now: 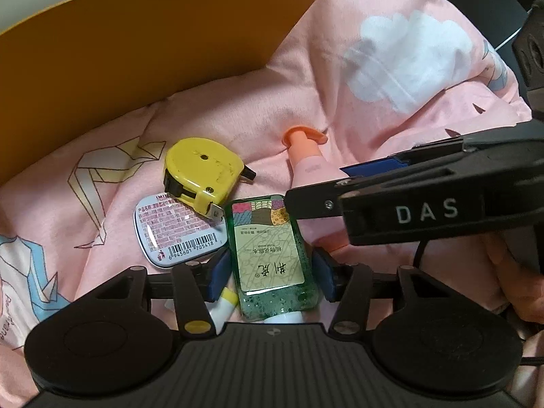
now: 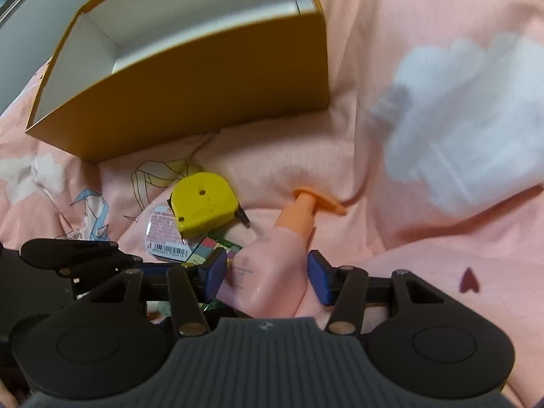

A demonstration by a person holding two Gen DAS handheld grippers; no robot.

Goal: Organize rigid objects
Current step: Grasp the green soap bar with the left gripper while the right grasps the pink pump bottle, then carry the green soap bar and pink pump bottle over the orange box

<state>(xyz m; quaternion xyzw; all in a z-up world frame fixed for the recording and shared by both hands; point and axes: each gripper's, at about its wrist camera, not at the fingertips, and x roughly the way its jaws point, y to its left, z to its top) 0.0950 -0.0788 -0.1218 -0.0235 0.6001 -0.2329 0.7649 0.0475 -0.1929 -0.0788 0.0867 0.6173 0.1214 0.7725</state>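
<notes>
A flat green bottle [image 1: 268, 238] with a beige label lies on the pink bedding, and my left gripper [image 1: 270, 272] is shut on it, blue pads against both sides. Right beside it, a pink pump bottle [image 2: 272, 258] with an orange pump head lies between the pads of my right gripper [image 2: 267, 272], which is shut on its body. A yellow tape measure [image 1: 200, 170] rests partly on a small white tin [image 1: 180, 231] just left of the green bottle. In the right wrist view the left gripper's fingers [image 2: 68, 251] show at the left edge.
An open orange box [image 2: 204, 85] with a white inside stands behind the objects on the rumpled pink bedding [image 2: 374, 51]. A white and yellow tube [image 1: 224, 301] lies under the left gripper. A hand [image 1: 520, 282] holds the right gripper at the right.
</notes>
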